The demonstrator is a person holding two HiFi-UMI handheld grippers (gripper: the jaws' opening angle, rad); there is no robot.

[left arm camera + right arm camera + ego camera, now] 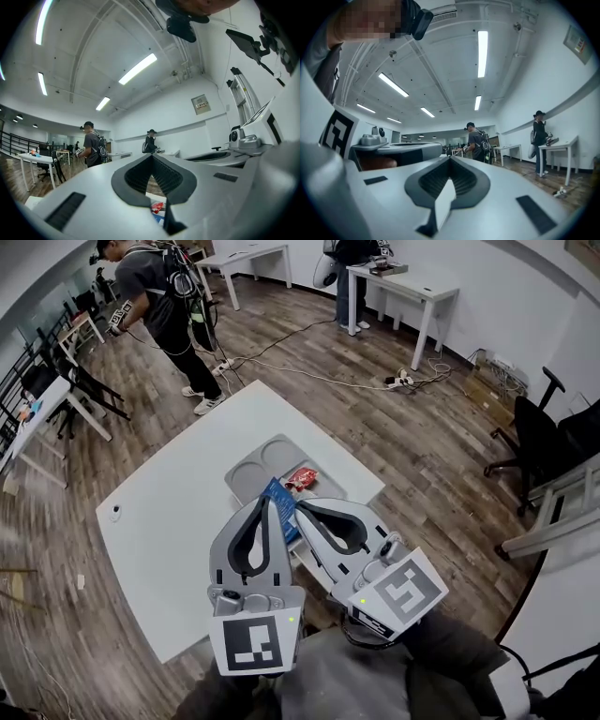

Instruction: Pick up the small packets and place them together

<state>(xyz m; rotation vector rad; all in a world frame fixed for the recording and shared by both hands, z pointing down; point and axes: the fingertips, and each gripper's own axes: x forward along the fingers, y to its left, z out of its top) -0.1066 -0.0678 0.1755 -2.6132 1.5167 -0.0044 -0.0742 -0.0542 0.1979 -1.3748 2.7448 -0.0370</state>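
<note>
Left gripper and right gripper fingers both closed, look empty; I'd open left, pinch blue packet, set it touching red packet at 1 o'clock.

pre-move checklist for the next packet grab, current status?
1. Left gripper open for a pick: not ok, jaws together.
2. Right gripper open: not ok, shut.
3. Red packet inside the grey tray: ok.
4. Blue packet located: ok, at the tray's near edge, between the two grippers in the head view.
5. Blue packet touching the red packet: cannot tell.
</note>
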